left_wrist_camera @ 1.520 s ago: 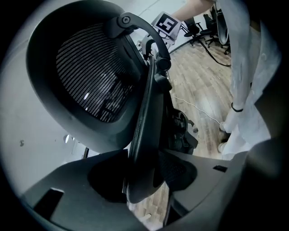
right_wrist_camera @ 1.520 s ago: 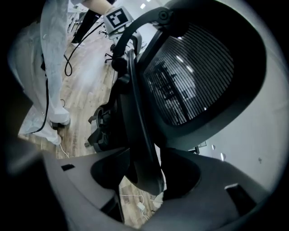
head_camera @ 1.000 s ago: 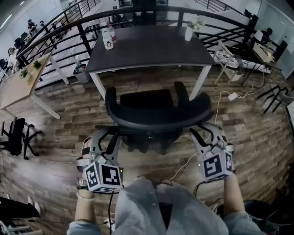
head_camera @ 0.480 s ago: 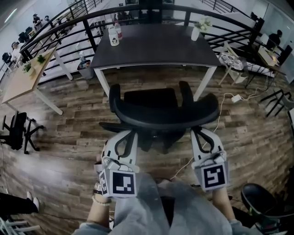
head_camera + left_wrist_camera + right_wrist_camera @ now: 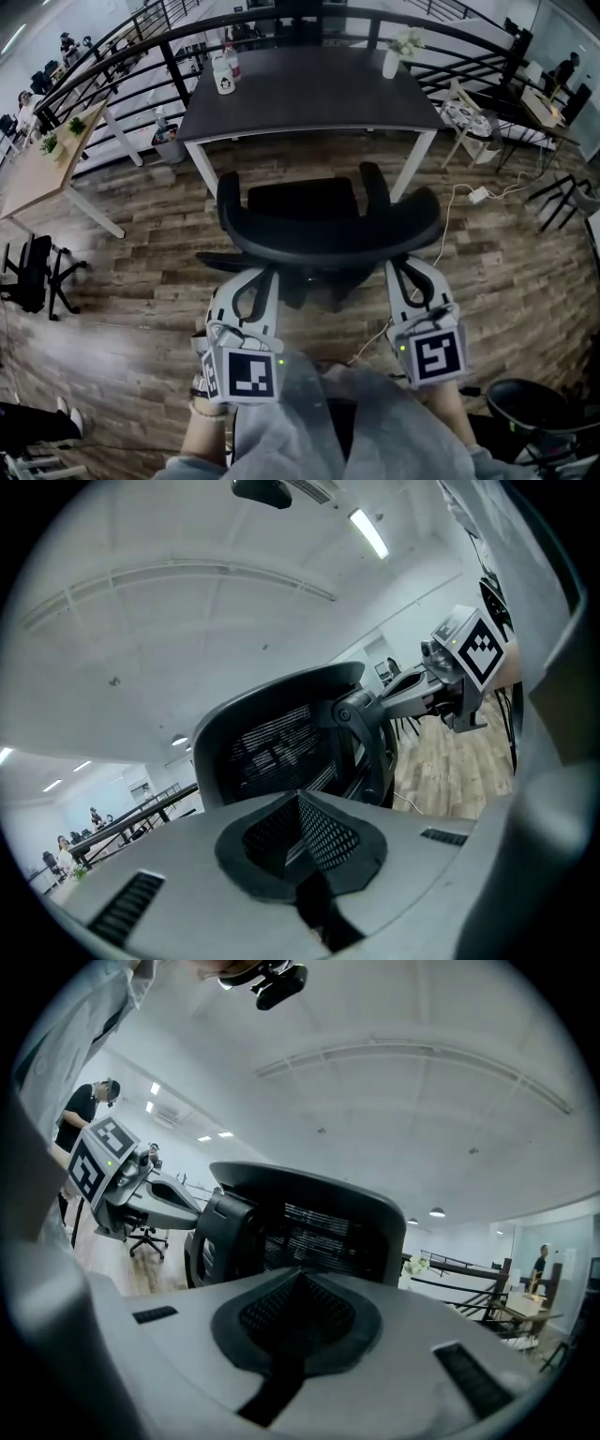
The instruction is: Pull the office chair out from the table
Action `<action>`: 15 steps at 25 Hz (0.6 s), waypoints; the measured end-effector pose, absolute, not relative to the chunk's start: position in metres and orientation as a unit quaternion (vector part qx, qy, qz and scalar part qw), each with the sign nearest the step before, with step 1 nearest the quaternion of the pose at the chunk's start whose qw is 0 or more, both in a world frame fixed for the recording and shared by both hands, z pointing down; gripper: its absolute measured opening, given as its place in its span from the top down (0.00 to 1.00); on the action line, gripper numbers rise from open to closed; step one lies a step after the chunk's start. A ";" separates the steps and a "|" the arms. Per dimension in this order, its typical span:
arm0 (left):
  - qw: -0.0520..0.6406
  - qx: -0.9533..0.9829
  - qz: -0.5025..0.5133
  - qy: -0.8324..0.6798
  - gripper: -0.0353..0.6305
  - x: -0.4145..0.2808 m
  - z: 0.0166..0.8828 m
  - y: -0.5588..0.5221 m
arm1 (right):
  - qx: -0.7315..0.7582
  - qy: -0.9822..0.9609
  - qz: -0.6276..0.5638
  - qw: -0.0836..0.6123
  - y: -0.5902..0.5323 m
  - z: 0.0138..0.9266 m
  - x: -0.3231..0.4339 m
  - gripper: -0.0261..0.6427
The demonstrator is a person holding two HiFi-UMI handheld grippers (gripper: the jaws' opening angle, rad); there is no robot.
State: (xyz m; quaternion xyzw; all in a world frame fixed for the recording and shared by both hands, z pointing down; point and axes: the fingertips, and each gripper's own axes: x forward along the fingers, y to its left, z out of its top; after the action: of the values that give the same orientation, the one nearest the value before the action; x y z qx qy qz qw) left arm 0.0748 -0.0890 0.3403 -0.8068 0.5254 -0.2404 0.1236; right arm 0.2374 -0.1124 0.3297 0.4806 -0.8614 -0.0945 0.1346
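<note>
Beyond left tongs (image 5: 260, 278), right tongs (image 5: 406, 272): office chair (image 5: 328, 239).

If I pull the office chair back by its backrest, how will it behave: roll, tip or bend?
The office chair will probably roll easily: it stands on a smooth wooden floor, though its wheels are hidden. Its thin mesh back may flex slightly when pulled. The white cable lying beside it might catch its base.

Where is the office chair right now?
In the head view the black office chair stands mid-frame on the wood floor, seat facing the dark table beyond, backrest toward the person, with the left gripper and right gripper at its back.
</note>
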 end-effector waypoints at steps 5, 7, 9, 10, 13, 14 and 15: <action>0.126 -0.809 -0.236 0.524 0.95 0.075 0.342 -0.090 | 0.478 -0.862 -0.098 0.136 -0.113 0.330 0.236 0.96; 0.123 -0.809 -0.239 0.523 0.95 0.075 0.344 -0.090 | 0.477 -0.862 -0.099 0.138 -0.113 0.330 0.237 0.96; 0.123 -0.808 -0.239 0.523 0.95 0.076 0.344 -0.090 | 0.477 -0.862 -0.099 0.140 -0.113 0.331 0.238 0.96; 0.124 -0.809 -0.239 0.523 0.95 0.077 0.344 -0.091 | 0.477 -0.862 -0.099 0.140 -0.114 0.331 0.239 0.96; 0.124 -0.809 -0.239 0.522 0.95 0.078 0.344 -0.091 | 0.479 -0.861 -0.095 0.140 -0.114 0.331 0.241 0.96; 0.124 -0.809 -0.240 0.522 0.95 0.078 0.345 -0.091 | 0.479 -0.861 -0.094 0.140 -0.114 0.332 0.241 0.96; 0.123 -0.809 -0.240 0.522 0.95 0.078 0.345 -0.091 | 0.480 -0.861 -0.094 0.140 -0.113 0.332 0.241 0.96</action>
State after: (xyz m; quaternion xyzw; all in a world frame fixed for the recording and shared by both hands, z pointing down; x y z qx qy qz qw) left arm 0.0779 -0.0906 0.3449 -0.8090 0.5223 -0.2398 0.1231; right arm 0.2415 -0.1132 0.3317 0.4797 -0.8610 -0.0941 0.1402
